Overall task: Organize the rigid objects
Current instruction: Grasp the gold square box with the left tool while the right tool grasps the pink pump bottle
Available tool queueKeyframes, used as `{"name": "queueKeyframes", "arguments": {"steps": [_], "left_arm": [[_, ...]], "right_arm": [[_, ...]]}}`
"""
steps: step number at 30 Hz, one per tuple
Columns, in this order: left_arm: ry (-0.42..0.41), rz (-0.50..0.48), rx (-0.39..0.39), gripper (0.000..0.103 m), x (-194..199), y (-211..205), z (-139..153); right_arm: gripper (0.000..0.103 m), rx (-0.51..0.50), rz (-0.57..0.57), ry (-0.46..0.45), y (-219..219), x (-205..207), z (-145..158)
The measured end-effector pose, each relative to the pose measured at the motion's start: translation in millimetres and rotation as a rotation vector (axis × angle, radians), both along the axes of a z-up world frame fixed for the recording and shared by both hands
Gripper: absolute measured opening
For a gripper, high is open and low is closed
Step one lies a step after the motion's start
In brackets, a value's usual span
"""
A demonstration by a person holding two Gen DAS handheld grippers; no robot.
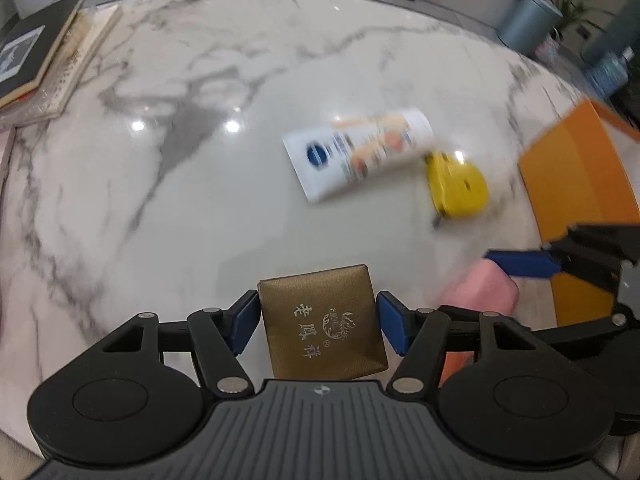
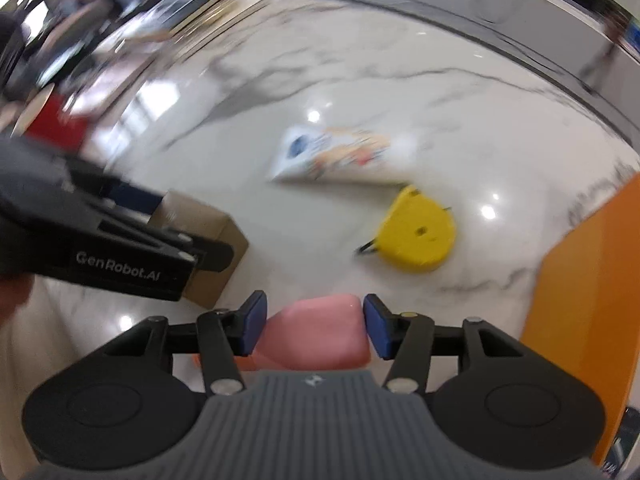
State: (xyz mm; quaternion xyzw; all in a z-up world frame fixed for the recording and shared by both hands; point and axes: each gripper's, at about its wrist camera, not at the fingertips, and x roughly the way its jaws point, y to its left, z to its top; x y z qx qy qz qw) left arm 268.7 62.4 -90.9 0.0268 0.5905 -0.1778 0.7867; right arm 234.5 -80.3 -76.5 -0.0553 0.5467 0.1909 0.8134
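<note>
Left claw (image 1: pixel 318 320): jaws part-open, pointing steeply down at the desk (image 1: pixel 160 200). A brown-gold box (image 1: pixel 320 320) with printed characters on its lid sits squarely between the two blue pads. The left pad lies against the box's left edge; the right pad is at its right edge, and whether it presses cannot be told.

Right claw (image 2: pixel 314 326): jaws part-open, also pointing steeply down. A pink block (image 2: pixel 316 334) lies between the pads. Narrow gaps appear on both sides, so the pads do not grip it.

Positions relative to the left claw:
- Pink block: to the right, near, under the right claw's blue finger.
- White tube (image 1: pixel 360 152): ahead and slightly right, lying flat, well apart.
- Yellow tape measure (image 1: pixel 456 184): ahead and right, just beside the tube's far end.
- Orange box (image 1: pixel 580 180): far right.
- Stack of books (image 1: pixel 40 64): ahead and far left, at the desk's edge.

Positions relative to the right claw:
- Brown-gold box: to the left, near.
- Yellow tape measure: ahead, slightly right.
- Orange box: right.

Surface: glossy white marble with grey veins, reflecting ceiling lights. Beyond the desk's far edge are a grey cylindrical bin (image 1: pixel 528 20) and a green plant (image 1: pixel 576 12); other detail is blurred.
</note>
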Motion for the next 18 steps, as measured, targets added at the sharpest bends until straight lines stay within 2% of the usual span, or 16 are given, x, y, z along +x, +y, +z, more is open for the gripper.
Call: {"name": "queueKeyframes", "arguments": {"steps": [4, 8, 10, 11, 13, 15, 18], "left_arm": [[0.010, -0.068, 0.011, 0.072, -22.7, 0.2, 1.5], [0.014, -0.099, 0.027, 0.072, -39.4, 2.9, 2.7], [0.005, -0.118, 0.042, 0.073, -45.5, 3.6, 3.6], [-0.006, -0.136, 0.058, 0.073, -49.5, 3.1, 4.6], [-0.035, -0.176, 0.096, 0.073, -57.6, 0.7, 6.0], [-0.052, -0.199, 0.125, 0.073, -63.9, -1.0, 6.8], [-0.063, -0.227, 0.155, 0.074, -71.0, -2.9, 6.2]], "right_arm": [[0.060, -0.073, 0.053, -0.007, 10.1, -21.7, -0.6], [0.078, -0.130, -0.017, -0.030, 7.1, -39.5, 3.1], [0.078, -0.130, -0.055, -0.034, 5.6, -47.5, 4.3], [0.077, -0.109, -0.075, -0.028, 3.5, -51.2, 4.3], [0.067, -0.063, -0.116, -0.012, -2.5, -56.8, 3.7], [0.048, -0.045, -0.146, 0.012, -5.2, -60.6, 1.1], [0.043, -0.068, -0.164, 0.030, -8.4, -67.2, -4.0]]}}
